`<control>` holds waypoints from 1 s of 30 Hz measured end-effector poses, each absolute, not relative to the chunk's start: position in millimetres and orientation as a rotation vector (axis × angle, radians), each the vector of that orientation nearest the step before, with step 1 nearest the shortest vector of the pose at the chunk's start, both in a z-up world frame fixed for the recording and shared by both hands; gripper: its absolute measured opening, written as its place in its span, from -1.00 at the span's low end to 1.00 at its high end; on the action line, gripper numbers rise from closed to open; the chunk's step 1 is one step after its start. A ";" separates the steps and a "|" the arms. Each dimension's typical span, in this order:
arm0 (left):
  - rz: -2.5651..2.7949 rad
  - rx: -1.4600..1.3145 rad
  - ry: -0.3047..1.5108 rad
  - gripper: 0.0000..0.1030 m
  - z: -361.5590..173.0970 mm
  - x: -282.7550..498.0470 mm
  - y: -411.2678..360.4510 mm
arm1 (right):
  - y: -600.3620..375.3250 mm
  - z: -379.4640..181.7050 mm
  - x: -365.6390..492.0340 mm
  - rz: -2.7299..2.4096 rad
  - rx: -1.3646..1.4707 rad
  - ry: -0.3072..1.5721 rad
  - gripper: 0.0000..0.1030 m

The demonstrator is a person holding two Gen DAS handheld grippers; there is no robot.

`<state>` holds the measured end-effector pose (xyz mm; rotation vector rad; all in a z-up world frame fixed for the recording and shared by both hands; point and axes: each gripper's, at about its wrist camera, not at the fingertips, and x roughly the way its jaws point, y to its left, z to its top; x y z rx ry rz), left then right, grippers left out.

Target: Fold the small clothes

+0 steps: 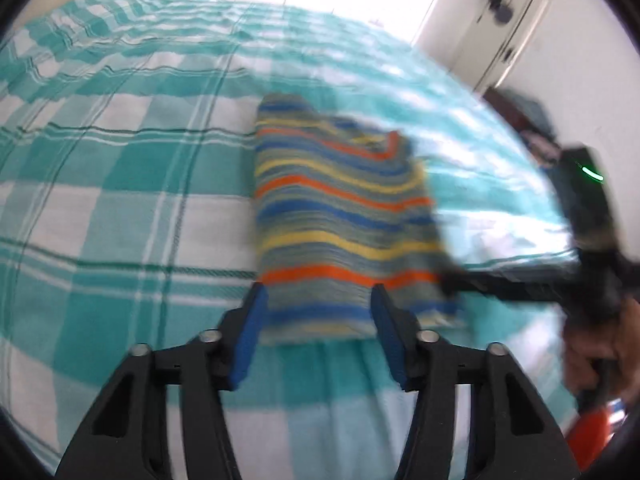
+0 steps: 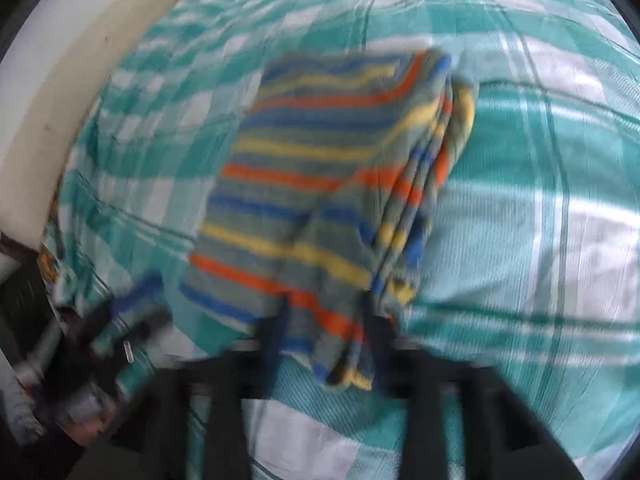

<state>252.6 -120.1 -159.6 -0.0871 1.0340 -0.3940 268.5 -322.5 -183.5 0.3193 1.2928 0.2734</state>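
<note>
A small striped garment (image 1: 340,216), grey-green with orange, blue and yellow bands, lies folded into a rectangle on the teal-and-white checked bedsheet (image 1: 120,184). My left gripper (image 1: 318,292) is open, its blue-padded fingers either side of the garment's near edge. My right gripper (image 1: 448,280) comes in from the right at the garment's right edge. In the right wrist view the garment (image 2: 320,192) shows stacked layers along its right side, and my right gripper (image 2: 326,320) is open with its blurred fingers straddling the near corner. The left gripper (image 2: 132,308) shows blurred at lower left.
The bed's right edge (image 1: 520,256) drops off near a white wall and door (image 1: 508,20). Dark clutter (image 1: 532,120) sits beyond the bed at right. A white surface (image 2: 52,80) borders the bed in the right wrist view.
</note>
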 end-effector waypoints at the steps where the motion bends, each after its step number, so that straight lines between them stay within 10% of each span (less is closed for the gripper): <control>1: -0.377 -0.066 1.106 -0.52 -177.8 263.5 -124.6 | -330.2 -190.5 263.1 0.238 0.330 1.292 -0.90; 4: -0.380 -0.026 1.148 -0.65 -195.6 267.1 -126.4 | -352.1 -208.4 253.8 0.212 0.410 1.314 -0.86; 7: -0.379 0.047 1.100 -0.56 -175.4 257.4 -132.3 | -360.8 -188.9 257.2 0.200 0.379 1.310 -0.40; 11: -0.379 -0.001 1.036 0.02 -158.5 254.3 -132.8 | -362.7 -139.6 284.5 0.226 0.306 1.175 -0.39; 18: -0.292 0.098 1.088 0.02 -174.3 264.5 -153.5 | -325.5 -159.0 349.0 0.369 0.183 1.106 -0.39; 22: -0.276 0.095 1.104 0.02 -178.4 266.2 -149.7 | -346.5 -199.1 352.9 0.252 0.163 1.191 -0.97; 30: -0.257 0.112 1.118 0.02 -180.3 267.8 -152.3 | -347.6 -149.8 363.6 0.218 0.120 1.064 -0.92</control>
